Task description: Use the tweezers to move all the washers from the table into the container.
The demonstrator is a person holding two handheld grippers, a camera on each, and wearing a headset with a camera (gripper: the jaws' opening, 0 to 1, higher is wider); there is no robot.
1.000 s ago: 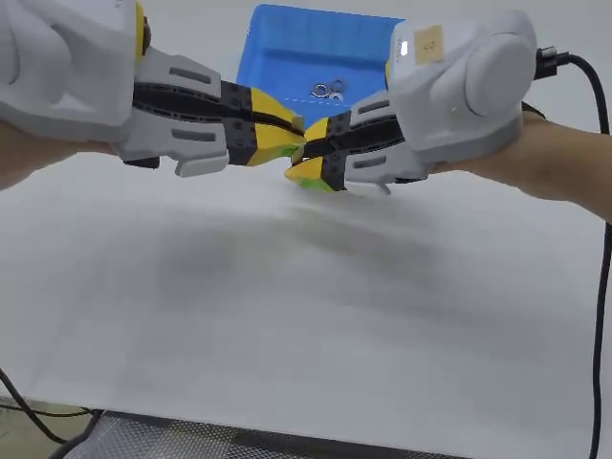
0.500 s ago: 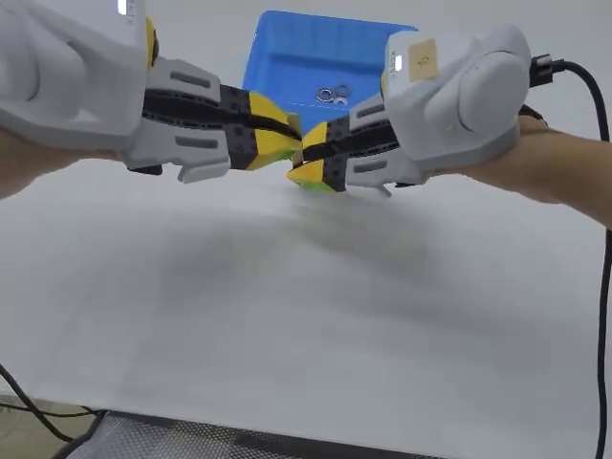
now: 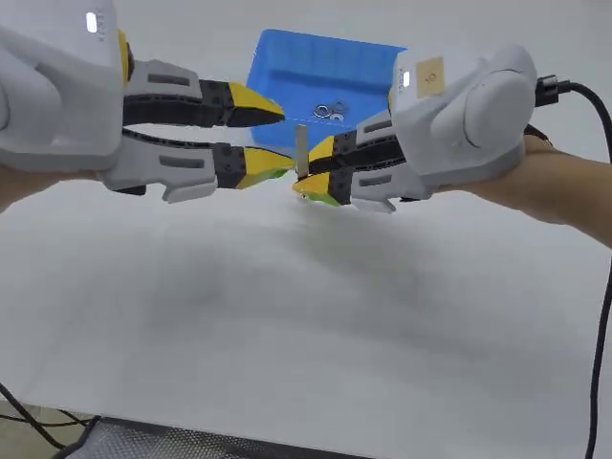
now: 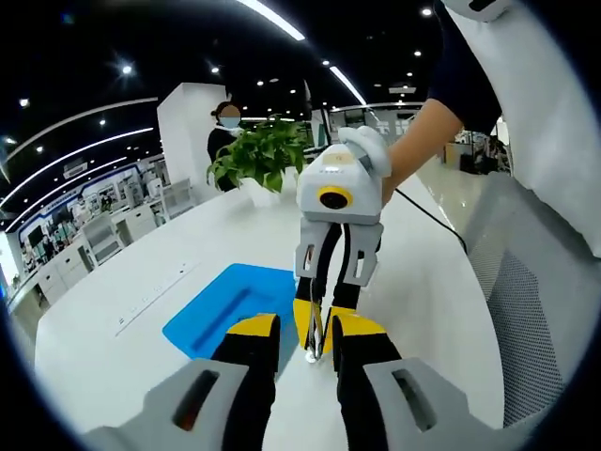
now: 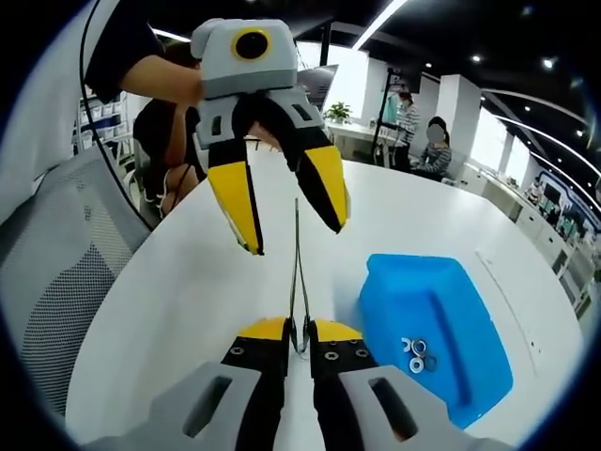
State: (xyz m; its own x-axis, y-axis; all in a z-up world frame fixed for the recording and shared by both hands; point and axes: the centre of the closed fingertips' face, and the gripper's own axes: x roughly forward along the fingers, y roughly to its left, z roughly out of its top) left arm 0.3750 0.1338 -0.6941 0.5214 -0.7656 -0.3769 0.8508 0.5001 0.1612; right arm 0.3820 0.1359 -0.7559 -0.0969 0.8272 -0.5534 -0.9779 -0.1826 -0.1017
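Observation:
Thin metal tweezers [image 3: 301, 143] stand upright between the two facing grippers. My right gripper [image 3: 308, 174] is shut on their lower end; in the right gripper view the tweezers [image 5: 297, 263] rise from my closed jaws [image 5: 299, 329]. My left gripper [image 3: 283, 142] is open, its yellow fingers spread on either side of the tweezers' upper part without touching them. In the right gripper view it hangs open opposite mine [image 5: 296, 235]. Behind the grippers, the blue container [image 3: 287, 67] holds a few washers [image 3: 330, 110], which also appear in the right gripper view [image 5: 415, 355].
The white table [image 3: 306, 316] stretches toward me below the grippers. A black cable [image 3: 598, 105] runs from the right gripper along the right side. A potted plant [image 4: 263, 160] and office desks lie far behind.
My left gripper was shut at the tweezers against the right gripper's tips; it has opened and let go. The right gripper keeps hold of the tweezers.

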